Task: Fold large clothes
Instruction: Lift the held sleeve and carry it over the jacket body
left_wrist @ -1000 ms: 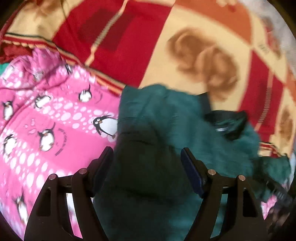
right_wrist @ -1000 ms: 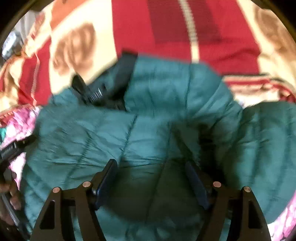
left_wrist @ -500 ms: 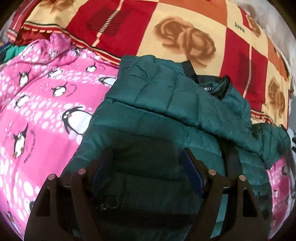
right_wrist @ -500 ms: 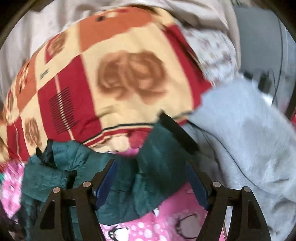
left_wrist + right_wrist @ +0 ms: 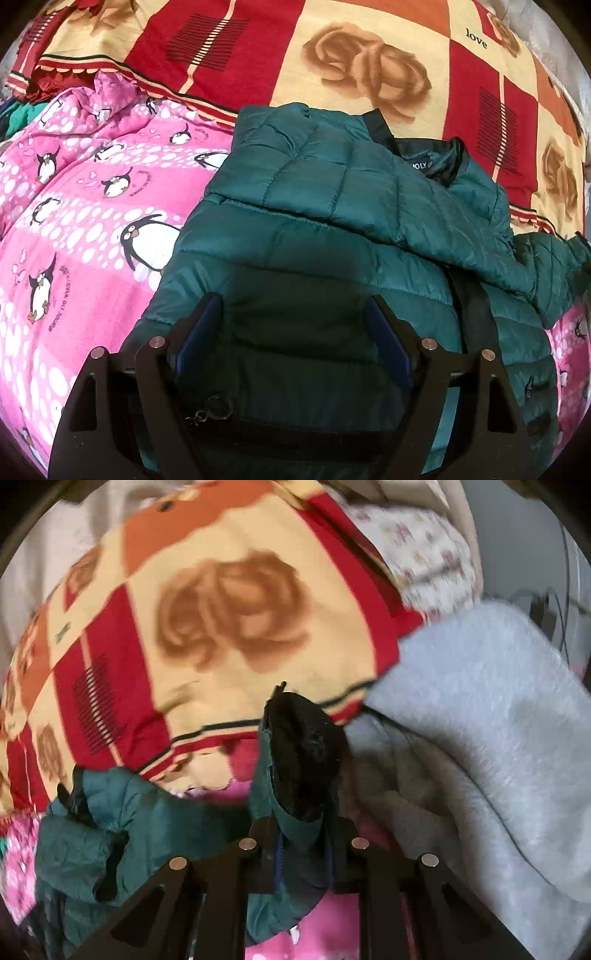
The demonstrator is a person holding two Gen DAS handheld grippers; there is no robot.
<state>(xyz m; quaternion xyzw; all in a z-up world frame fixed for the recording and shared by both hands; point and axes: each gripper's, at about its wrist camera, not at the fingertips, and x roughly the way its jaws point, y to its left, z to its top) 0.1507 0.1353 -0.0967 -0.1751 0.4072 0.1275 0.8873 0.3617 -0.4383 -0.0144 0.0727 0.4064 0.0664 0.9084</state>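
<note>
A dark green quilted jacket (image 5: 332, 229) lies on the bed, collar with a black label toward the far side. My left gripper (image 5: 293, 325) hovers over its lower body near a zip pull, jaws open, with nothing pinched. One sleeve (image 5: 546, 273) trails off to the right. In the right wrist view my right gripper (image 5: 303, 834) is shut on that sleeve's end (image 5: 295, 812), and the black-lined cuff (image 5: 306, 746) stands up between the fingers. The rest of the jacket (image 5: 110, 830) bunches at the lower left.
A pink penguin-print blanket (image 5: 92, 240) lies under the jacket and to its left. A red and yellow rose-pattern blanket (image 5: 369, 66) covers the far side. A grey fleece blanket (image 5: 480, 720) is heaped to the right of the sleeve, with cables (image 5: 554, 605) behind it.
The right gripper swung right from the jacket's body to the sleeve end and closed on it. The left gripper shifted over the jacket's lower body and then held still, jaws open.
</note>
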